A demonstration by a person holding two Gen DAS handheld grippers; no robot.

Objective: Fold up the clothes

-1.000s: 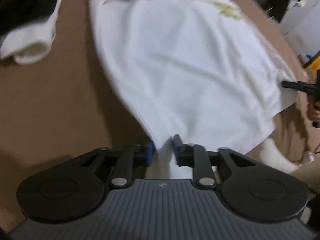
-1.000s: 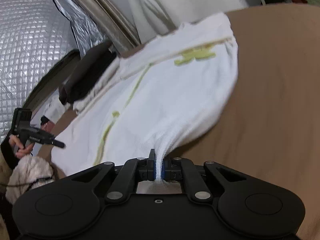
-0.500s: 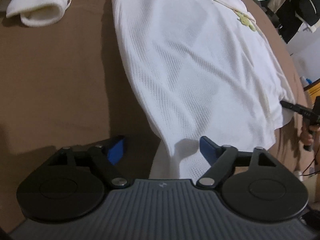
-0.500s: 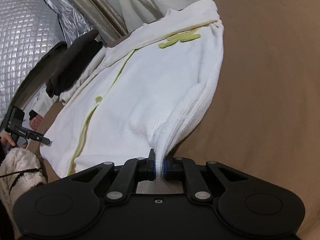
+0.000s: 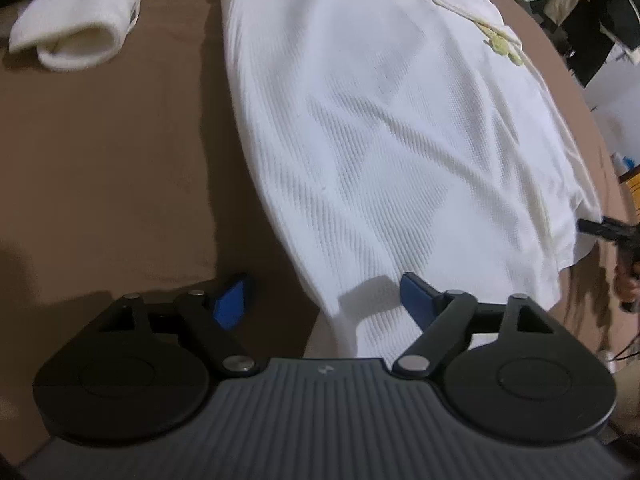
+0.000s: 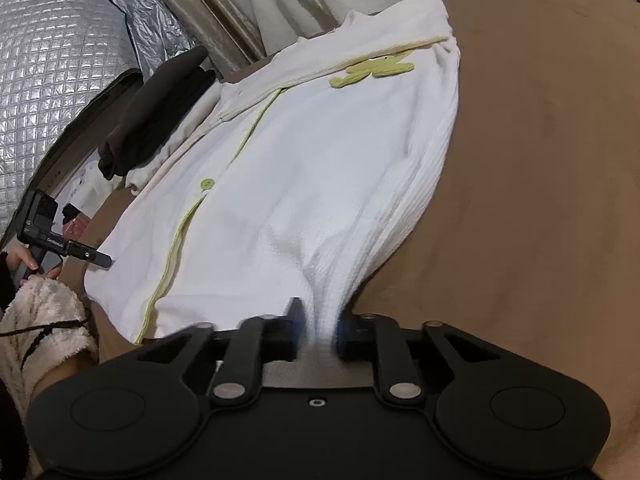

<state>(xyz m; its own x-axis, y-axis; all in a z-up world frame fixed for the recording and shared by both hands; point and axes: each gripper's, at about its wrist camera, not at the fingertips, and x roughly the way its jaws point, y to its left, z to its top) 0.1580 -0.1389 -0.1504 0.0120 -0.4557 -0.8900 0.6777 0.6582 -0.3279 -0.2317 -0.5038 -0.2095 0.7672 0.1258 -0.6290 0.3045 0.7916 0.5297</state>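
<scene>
Lengthwise, white garment [image 5: 384,152] stretching away — both grippers' fingers [image 5: 228,306] apart, unclamped.

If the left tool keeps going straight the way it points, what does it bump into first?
Probably the white garment: its near corner lies between the left tool's open jaws, on the brown surface.

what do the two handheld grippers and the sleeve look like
Left gripper: black linkage arms, silver pivot pins, round black side discs, blue-padded fingers, a ribbed grey body. Right gripper: all black, same linkages and pins. The sleeve is cream fleece, with a thin black cable across it.
</scene>
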